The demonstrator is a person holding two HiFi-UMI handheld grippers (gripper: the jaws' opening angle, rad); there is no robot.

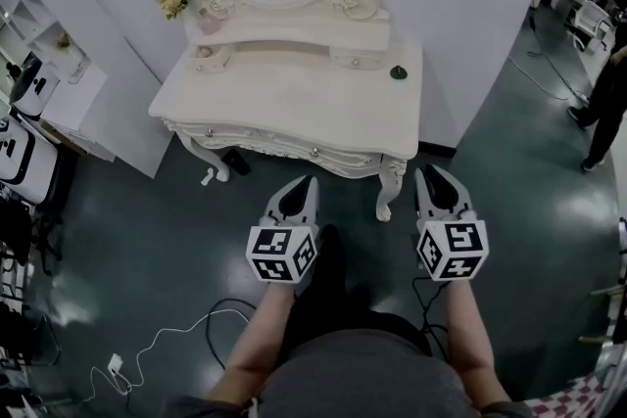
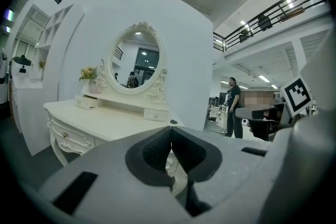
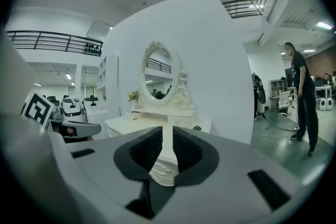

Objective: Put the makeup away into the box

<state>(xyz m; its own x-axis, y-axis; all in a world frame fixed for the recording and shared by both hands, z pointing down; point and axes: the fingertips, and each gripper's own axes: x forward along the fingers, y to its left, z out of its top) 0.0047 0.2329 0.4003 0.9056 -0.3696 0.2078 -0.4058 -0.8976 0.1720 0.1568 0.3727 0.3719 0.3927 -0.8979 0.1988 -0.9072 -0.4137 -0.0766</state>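
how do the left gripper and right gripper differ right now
The left gripper has its jaws closed together; the right gripper has its jaws slightly apart. In the head view, the left gripper faces the dressing table's middle, the right gripper its corner leg. Both are empty and point toward the table.

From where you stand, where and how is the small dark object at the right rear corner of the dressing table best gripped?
Probably grip the small dark object across its low sides, the right gripper coming from the front. It stands alone on the dressing table, the wall close behind. Its finer shape is too small to tell.
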